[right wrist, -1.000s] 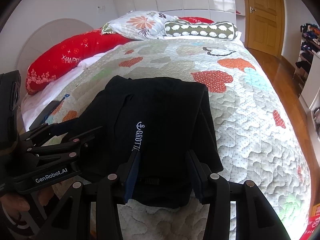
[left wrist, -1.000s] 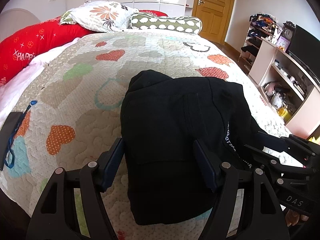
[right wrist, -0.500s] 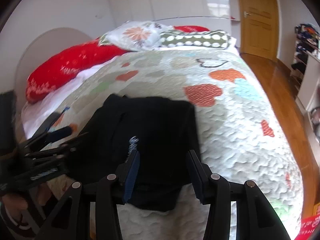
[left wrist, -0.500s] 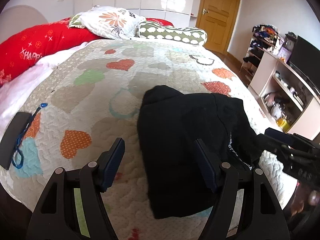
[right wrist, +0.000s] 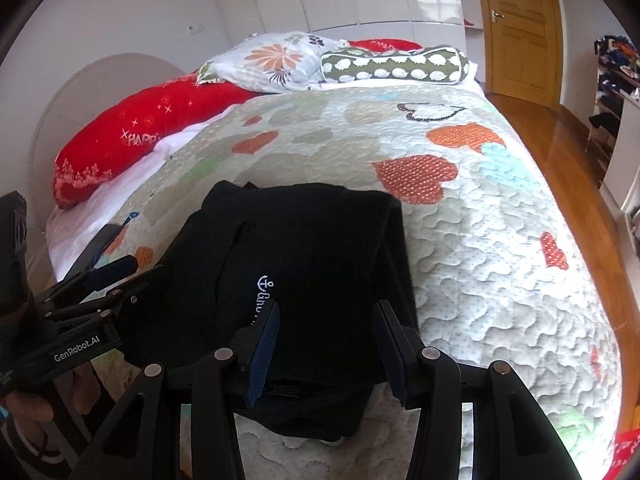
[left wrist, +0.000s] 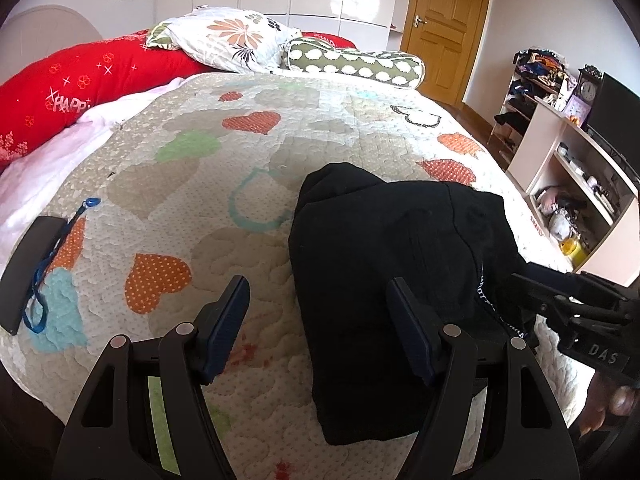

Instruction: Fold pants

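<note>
Black pants [left wrist: 384, 272] lie folded into a compact bundle on the heart-patterned quilt [left wrist: 224, 168], near the bed's front edge. White anchor lettering shows on the pants [right wrist: 320, 248] in the right wrist view. My left gripper [left wrist: 316, 284] is open and hangs over their left edge, its left finger above bare quilt. My right gripper [right wrist: 328, 304] hovers at the pants' near right part. Its jaws are closing, with black fabric seen between them and no pad pressing on it. Each gripper also shows in the other's view: the right gripper [left wrist: 580, 308], the left gripper [right wrist: 108, 276].
A flat black device with a blue lanyard [left wrist: 32, 268] lies at the quilt's left edge. A red bolster [left wrist: 80, 88], a floral pillow [left wrist: 232, 40] and a green bolster [left wrist: 360, 64] sit at the head. Shelving [left wrist: 580, 184] and a wood floor [right wrist: 560, 128] flank the bed's right side.
In the left wrist view the pants now sit further right, so the left finger is over bare quilt instead of fabric. The right gripper's jaws have narrowed slightly.
</note>
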Available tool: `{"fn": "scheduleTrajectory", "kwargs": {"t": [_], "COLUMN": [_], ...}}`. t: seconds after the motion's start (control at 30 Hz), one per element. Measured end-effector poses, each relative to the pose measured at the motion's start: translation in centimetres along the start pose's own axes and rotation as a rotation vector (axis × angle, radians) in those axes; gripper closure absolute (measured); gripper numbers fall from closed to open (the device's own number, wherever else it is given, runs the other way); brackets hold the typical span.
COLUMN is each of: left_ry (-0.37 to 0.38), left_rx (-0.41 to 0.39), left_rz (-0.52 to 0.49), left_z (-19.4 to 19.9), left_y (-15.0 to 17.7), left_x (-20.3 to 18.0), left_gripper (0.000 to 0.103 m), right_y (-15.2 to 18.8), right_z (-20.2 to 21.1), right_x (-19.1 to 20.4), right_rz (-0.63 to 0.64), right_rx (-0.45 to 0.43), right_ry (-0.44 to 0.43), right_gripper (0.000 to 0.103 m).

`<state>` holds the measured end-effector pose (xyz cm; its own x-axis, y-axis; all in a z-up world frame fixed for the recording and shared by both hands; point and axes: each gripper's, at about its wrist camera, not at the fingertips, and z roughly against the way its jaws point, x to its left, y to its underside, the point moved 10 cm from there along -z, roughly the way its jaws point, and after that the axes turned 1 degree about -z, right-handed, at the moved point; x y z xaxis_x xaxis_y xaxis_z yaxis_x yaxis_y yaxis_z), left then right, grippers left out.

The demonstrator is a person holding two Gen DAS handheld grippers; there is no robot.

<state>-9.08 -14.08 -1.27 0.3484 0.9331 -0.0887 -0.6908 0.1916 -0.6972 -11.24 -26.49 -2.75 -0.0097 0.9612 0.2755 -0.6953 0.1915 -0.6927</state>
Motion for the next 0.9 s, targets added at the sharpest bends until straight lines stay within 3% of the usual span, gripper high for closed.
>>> {"fn": "scheduleTrajectory", "kwargs": {"t": [0.07,0.13,0.33,0.57,0.7,0.9], "left_ry": [0.001,0.001,0.007,0.015,0.006,0.003], "left_rx": [0.002,0.003,-0.004,0.007,-0.004,0.002], "left_rz": [-0.001,-0.003,-0.010,-0.009,-0.004,0.003], "left_z": [-0.1,-0.1,0.2,-0.1,0.2,0.1], "left_y": [0.0,0.0,-0.3,-0.1,-0.3,-0.1], "left_x": [-0.1,-0.2,-0.6,-0.9,-0.5,-0.5], "left_gripper": [0.032,0.032,0.032,0.032,0.032,0.032], "right_y": [0.1,0.0,-0.9,-0.7,0.2,0.5], "right_z": [-0.4,-0.3,1.5,2.5,1.9,-0.2], "right_x": [0.3,0.6,0.1,-1.7,-1.3,-1.0], "right_rz": [0.006,0.023,0.052,-0.068,-0.047,-0.085], "right_rx": [0.002,-0.012,-0.063,-0.064,-0.012,-0.007], "right_ry": [-0.015,-0.015,0.019,-0.068,-0.068,-0.123], "right_gripper": [0.075,0.097,0.102,0.099,0.064,0.064]}}
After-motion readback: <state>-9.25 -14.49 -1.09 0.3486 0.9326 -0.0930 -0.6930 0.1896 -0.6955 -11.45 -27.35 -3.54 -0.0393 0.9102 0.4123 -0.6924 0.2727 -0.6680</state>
